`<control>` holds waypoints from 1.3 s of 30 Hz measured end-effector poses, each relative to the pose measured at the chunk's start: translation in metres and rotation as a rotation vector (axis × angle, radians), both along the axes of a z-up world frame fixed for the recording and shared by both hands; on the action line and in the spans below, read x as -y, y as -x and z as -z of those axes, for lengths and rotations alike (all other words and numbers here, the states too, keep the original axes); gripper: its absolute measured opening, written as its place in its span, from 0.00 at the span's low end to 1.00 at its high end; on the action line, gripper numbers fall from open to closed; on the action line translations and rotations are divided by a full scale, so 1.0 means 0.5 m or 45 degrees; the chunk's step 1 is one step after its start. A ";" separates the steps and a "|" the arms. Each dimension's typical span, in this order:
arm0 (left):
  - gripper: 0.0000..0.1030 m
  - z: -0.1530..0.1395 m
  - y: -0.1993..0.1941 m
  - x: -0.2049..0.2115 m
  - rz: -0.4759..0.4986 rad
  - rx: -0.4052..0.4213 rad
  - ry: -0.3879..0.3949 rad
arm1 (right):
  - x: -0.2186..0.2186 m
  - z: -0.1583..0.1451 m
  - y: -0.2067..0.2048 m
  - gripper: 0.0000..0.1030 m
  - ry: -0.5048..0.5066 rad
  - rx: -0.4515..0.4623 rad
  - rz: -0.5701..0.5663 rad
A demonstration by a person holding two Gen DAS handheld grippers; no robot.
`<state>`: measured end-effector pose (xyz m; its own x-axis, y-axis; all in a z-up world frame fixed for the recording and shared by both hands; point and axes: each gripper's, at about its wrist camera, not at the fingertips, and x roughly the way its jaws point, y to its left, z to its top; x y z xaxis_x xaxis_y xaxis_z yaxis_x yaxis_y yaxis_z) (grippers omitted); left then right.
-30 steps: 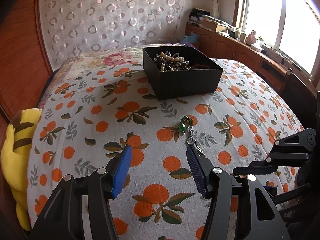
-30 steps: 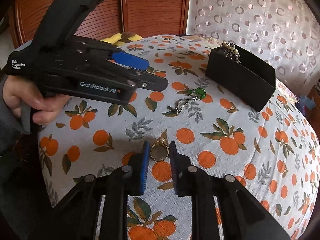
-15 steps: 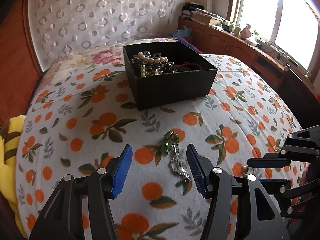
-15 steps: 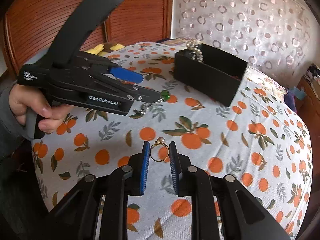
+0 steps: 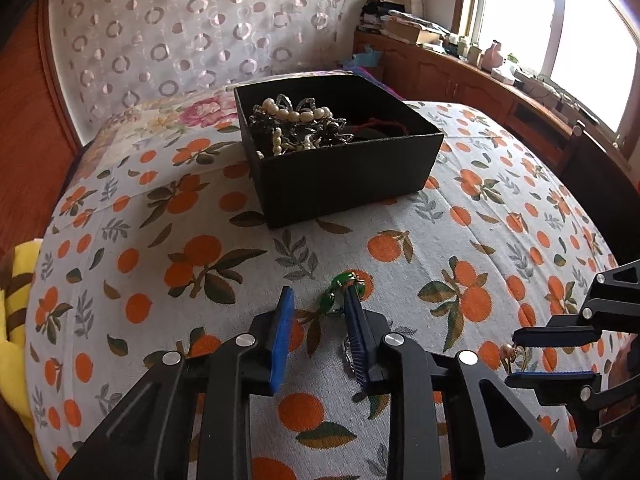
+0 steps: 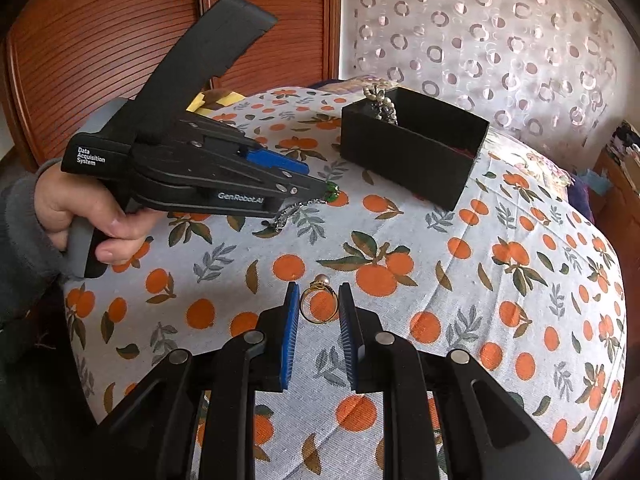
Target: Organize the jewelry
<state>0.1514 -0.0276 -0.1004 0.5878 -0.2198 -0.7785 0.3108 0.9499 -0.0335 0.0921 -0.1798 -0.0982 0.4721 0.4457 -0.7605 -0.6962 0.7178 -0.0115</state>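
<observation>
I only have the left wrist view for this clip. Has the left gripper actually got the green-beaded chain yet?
Observer: Not visibly. The left gripper's jaws have just been closing with the chain between them; the right wrist view shows its silver end lying on the bedspread.
Operator: What is in the right gripper at my edge?
Observer: The right gripper holds a gold ring, its band spanning both pads, pearl on the far side.
Operator: Anything behind the left gripper?
Observer: A hand in a grey sleeve grips its handle.
</observation>
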 end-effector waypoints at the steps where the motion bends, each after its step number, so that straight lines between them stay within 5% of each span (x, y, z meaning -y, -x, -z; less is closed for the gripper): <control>1: 0.24 0.000 -0.002 0.002 0.002 0.001 -0.001 | 0.000 0.000 -0.001 0.21 0.002 0.001 0.002; 4: 0.11 0.001 -0.005 0.006 0.016 0.000 0.001 | 0.003 -0.002 -0.007 0.21 0.003 0.002 0.010; 7: 0.09 -0.002 -0.006 0.008 0.015 0.002 0.010 | 0.009 -0.003 -0.013 0.21 0.001 0.004 0.024; 23: 0.07 -0.117 0.015 0.018 0.017 0.154 0.069 | 0.041 -0.048 -0.076 0.21 -0.031 0.066 0.092; 32: 0.06 -0.236 -0.020 0.026 0.041 0.283 0.141 | 0.032 -0.117 -0.189 0.21 -0.084 0.165 0.143; 39: 0.06 -0.288 -0.095 0.034 0.021 0.326 0.140 | 0.024 -0.106 -0.291 0.21 -0.129 0.105 0.200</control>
